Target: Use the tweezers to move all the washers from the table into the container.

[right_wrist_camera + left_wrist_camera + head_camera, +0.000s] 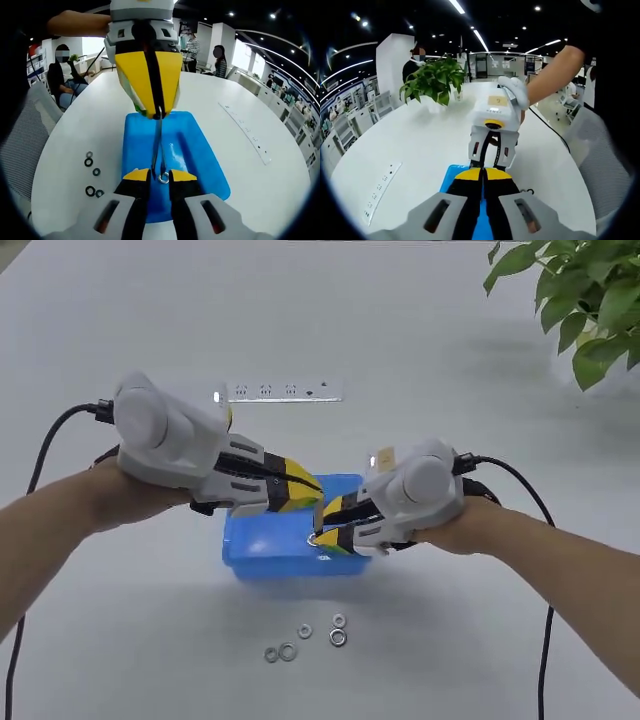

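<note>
The thin metal tweezers (158,140) run between my two grippers above the blue container (268,542). My left gripper (310,490) comes in from the left and is shut on their rear end. My right gripper (160,176) faces it from the right, its jaws pressed close around the tweezers near the tips. A small washer (163,178) hangs at the tweezer tips over the container's inside (200,160). Several washers (305,635) lie loose on the white table in front of the container; in the right gripper view those washers (91,172) sit left of it.
A white power strip (285,392) lies on the table behind the container. A leafy green plant (580,290) stands at the far right corner. Black cables trail from both grippers. People stand and sit beyond the table in the gripper views.
</note>
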`<state>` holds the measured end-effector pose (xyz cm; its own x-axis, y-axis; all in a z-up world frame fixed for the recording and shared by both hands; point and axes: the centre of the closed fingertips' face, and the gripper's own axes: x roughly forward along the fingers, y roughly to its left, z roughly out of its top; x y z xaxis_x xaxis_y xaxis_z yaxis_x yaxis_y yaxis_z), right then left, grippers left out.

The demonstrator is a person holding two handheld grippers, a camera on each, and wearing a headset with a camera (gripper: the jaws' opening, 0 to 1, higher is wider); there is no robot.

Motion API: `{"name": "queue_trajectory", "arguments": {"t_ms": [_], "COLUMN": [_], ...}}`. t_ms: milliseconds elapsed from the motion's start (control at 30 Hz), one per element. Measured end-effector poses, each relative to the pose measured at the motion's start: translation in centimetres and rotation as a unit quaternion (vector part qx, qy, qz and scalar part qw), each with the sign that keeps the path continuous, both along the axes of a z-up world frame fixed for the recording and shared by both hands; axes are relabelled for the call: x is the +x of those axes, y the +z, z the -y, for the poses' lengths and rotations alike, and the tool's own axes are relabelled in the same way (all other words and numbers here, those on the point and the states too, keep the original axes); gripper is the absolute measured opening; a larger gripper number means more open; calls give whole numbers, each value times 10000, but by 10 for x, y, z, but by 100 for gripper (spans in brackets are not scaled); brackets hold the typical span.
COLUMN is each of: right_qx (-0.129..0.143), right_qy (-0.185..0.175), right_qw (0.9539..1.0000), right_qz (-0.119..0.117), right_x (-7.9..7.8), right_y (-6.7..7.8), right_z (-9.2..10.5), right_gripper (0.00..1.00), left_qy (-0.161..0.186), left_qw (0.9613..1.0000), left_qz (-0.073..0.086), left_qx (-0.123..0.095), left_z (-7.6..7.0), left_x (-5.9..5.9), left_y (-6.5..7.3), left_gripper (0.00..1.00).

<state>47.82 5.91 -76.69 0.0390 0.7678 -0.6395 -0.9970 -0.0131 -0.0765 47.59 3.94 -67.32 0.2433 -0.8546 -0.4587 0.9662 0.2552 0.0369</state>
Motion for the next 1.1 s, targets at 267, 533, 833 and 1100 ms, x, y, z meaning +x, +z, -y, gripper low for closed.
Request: {"name": "queue_trajectory", "arguments": {"t_ms": [267,533,833,1100], "right_qx": [54,197,352,455], "right_qy": [-89,-279,-566,-834], "right_qw": [9999,9994,9978,9955], "right_qz": [34,29,-45,14], "right_x": [-2,-5,-14,-23], "right_y": [10,26,43,55], "right_z": [5,13,28,46], "right_gripper": [18,25,37,57], "left_qy": [4,-4,1,1], "left_qw": [10000,10000,10000,10000], "left_qz": [22,35,57,72], "left_qx": [-13,7,32,45], "left_z": [1,2,1,1], "left_x": [-1,-4,-8,-11], "left_y": [7,12,17,21], "left_gripper": [4,3,3,3]}}
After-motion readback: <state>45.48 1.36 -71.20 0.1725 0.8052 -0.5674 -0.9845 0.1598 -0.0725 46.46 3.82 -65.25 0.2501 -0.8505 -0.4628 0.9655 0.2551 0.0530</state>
